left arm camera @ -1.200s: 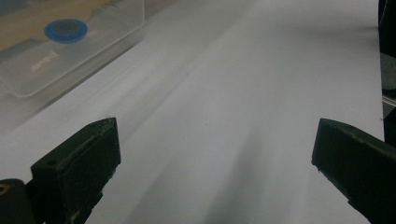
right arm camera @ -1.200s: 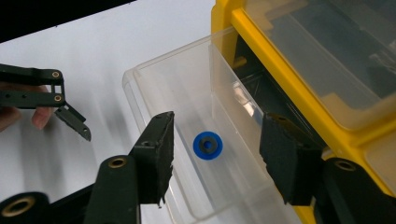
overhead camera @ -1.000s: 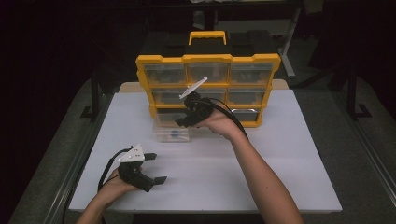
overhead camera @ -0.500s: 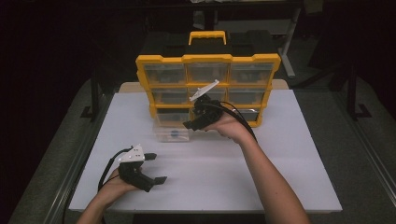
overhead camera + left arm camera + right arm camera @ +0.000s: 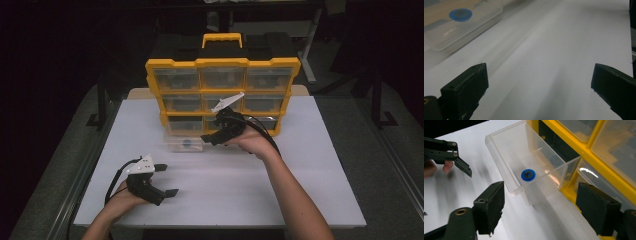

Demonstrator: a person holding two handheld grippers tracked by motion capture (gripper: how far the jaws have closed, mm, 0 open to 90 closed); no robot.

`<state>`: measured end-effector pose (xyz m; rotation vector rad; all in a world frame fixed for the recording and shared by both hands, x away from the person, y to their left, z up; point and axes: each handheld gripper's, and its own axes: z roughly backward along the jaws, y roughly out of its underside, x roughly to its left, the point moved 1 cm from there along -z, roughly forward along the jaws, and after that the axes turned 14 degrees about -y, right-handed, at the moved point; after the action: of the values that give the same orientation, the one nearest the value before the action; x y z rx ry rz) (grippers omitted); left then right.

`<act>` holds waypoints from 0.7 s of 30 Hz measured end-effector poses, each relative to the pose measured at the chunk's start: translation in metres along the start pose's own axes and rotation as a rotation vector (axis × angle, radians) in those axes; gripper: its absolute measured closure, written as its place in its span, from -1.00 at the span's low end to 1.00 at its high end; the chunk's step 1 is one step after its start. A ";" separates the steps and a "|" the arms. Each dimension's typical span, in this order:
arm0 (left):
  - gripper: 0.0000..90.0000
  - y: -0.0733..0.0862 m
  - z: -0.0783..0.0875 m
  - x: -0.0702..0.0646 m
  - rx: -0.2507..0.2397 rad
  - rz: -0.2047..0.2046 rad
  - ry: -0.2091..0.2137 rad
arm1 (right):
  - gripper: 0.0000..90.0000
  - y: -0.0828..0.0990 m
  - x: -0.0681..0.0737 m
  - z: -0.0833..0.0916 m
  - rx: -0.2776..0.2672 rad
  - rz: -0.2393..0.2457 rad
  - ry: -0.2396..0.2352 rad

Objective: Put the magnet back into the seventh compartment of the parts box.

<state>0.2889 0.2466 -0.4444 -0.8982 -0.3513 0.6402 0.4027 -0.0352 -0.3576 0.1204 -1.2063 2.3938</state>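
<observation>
The pulled-out drawer (image 5: 529, 165) is clear, glossy plastic, smooth enough to catch glints. A blue ring (image 5: 528, 174) lies in it, looking like matt plastic. The organizer (image 5: 223, 90) has a shiny yellow plastic frame. The table (image 5: 310, 165) is smooth, matt white.

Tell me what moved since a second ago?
The right gripper pulled back from the yellow organizer toward the person, and its jaws have just been opening, with nothing between them. The pulled-out clear drawer with the blue ring inside stayed put. So did the left gripper, open on the white table.
</observation>
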 end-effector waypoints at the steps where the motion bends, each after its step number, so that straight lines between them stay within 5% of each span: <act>1: -0.98 0.000 0.000 0.000 -0.001 0.000 -0.001 | -0.55 0.002 0.000 0.000 -0.004 -0.002 -0.003; 17: -0.98 0.000 -0.003 0.001 -0.004 0.005 -0.012 | -0.73 0.043 -0.003 0.010 -0.050 -0.013 0.070; 21: -0.98 0.001 -0.005 0.003 0.001 -0.024 -0.022 | -0.78 0.054 -0.001 0.010 -0.057 -0.010 0.076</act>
<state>0.2936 0.2462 -0.4481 -0.8849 -0.3805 0.6280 0.3792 -0.0716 -0.3921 0.0177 -1.2349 2.3311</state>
